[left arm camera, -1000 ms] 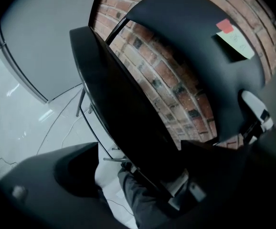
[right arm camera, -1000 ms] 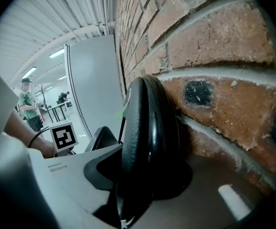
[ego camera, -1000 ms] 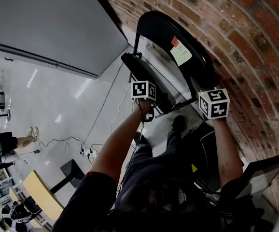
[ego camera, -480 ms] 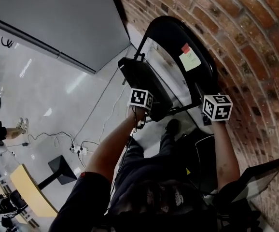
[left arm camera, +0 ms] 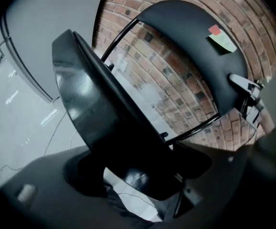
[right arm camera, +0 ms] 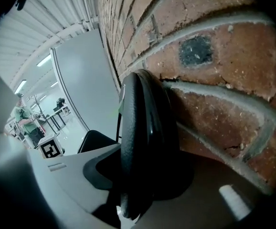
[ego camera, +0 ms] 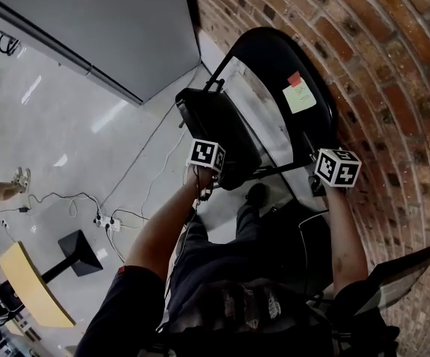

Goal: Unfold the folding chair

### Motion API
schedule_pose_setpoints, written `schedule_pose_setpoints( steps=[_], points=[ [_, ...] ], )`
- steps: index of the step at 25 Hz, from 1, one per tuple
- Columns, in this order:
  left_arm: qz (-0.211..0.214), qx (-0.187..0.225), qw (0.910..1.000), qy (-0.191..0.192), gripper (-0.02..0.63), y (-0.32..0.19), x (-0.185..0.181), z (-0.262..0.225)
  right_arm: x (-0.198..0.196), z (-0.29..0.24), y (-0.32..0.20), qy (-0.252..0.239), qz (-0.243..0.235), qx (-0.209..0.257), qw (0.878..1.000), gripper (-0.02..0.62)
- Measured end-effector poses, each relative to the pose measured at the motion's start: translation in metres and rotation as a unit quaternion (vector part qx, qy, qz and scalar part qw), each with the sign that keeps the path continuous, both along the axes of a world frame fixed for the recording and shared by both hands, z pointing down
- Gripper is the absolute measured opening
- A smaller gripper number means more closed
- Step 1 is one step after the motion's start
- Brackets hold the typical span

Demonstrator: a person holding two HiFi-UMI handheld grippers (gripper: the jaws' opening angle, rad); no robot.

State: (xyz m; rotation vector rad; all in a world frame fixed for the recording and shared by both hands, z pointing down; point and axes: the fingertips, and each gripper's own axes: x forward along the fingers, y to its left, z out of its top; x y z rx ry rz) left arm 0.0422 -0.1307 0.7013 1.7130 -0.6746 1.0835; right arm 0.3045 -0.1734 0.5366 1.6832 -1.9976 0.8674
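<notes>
A curved-looking brick wall [ego camera: 393,65] fills the right side, with a glossy white floor [ego camera: 74,140] and a grey panel [ego camera: 103,21] to its left. The black folding chair [ego camera: 222,129] stands against the brick, partly opened. Its seat [left arm camera: 95,113] tilts away from the frame, and pale floor shows through the gap below the backrest [ego camera: 271,54].

The person's bare left forearm [ego camera: 163,222] reaches up from a dark sleeve to the seat's near edge. The right forearm [ego camera: 345,236] runs straight up beside the wall to the backrest's lower side. The left gripper [ego camera: 213,168] points steeply down, and its jaws stand fairly wide, clamped on the seat's front edge, which fills the gap between them. The right gripper [ego camera: 321,178] has its jaws narrower, closed on the rim of the backrest, seen edge-on close to the brick.

A dark shoe [ego camera: 256,193] rests on the floor under the chair. A power strip [ego camera: 103,220] with trailing cables lies well to the left.

A pale green sticky note [ego camera: 299,97] sits on the backrest, with a smaller red one [ego camera: 294,79] touching its top. The writing on the green note is too small to read.
</notes>
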Motion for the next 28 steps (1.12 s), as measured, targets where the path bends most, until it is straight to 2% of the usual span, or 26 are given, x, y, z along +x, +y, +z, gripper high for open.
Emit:
schedule_pose_setpoints(
  steps=[3, 5, 10, 17, 28],
  points=[
    [-0.015, -0.011, 0.9997, -0.013, 0.43, 0.01, -0.019, 0.011, 0.004, 0.016, 0.006, -0.031, 0.019, -0.03, 0.999, 0.158],
    [-0.025, -0.001, 0.9995, -0.02, 0.422, 0.012, -0.027, 0.02, 0.009, 0.022, 0.013, -0.04, 0.029, -0.044, 0.998, 0.158],
    [-0.043, 0.001, 0.9991, -0.007, 0.419, 0.008, -0.033, 0.02, 0.0, 0.02, 0.003, -0.042, 0.011, -0.035, 0.998, 0.156],
    [-0.057, 0.002, 0.9984, 0.004, 0.407, 0.006, -0.035, 0.026, 0.006, 0.027, 0.004, -0.053, 0.027, -0.057, 0.997, 0.158],
    [-0.062, -0.015, 0.9979, -0.005, 0.407, 0.015, -0.06, 0.038, -0.002, 0.032, 0.007, -0.063, 0.025, -0.057, 0.996, 0.158]
  ],
)
